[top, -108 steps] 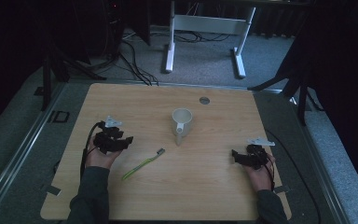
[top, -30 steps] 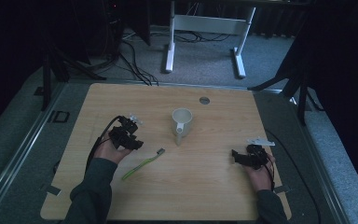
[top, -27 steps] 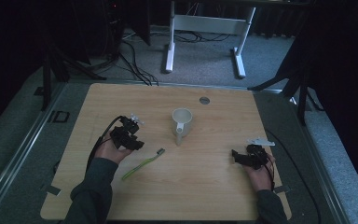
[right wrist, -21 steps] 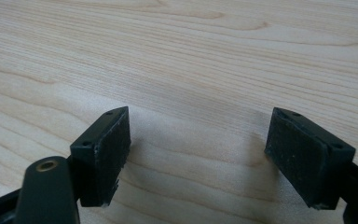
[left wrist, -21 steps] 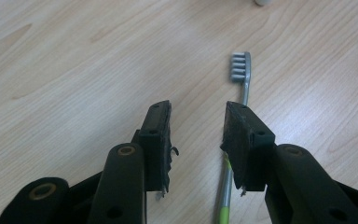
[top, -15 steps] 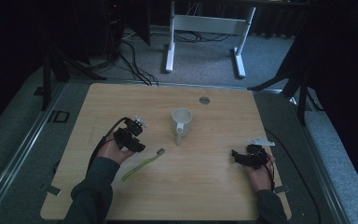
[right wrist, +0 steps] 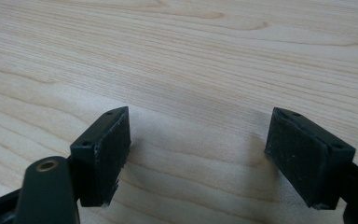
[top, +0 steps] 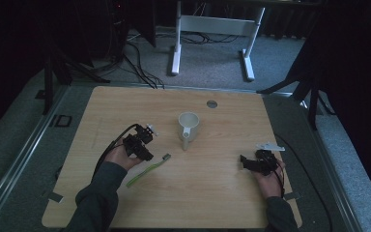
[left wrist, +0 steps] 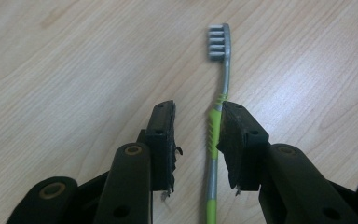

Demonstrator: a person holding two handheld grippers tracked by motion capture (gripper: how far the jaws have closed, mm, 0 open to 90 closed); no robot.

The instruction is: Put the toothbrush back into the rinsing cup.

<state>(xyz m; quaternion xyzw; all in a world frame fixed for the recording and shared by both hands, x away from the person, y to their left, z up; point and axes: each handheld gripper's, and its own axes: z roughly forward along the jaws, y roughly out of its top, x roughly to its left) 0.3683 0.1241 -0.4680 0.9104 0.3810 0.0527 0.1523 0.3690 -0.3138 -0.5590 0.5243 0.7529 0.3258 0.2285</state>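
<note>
Straddling the toothbrush (left wrist: 213, 140) handle, the left hand-held gripper (left wrist: 196, 135) has just been closing its jaws, one pad touching it, the other still apart.

The white mug (top: 189, 126) stands near, unobstructing; the toothbrush lies flat on the table (top: 222, 193), bristle head toward the mug. The right hand-held gripper (right wrist: 198, 156) gapes empty, well apart.

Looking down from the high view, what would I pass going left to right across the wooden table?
Left gripper → green toothbrush → white mug → small round grommet → right gripper.
</note>
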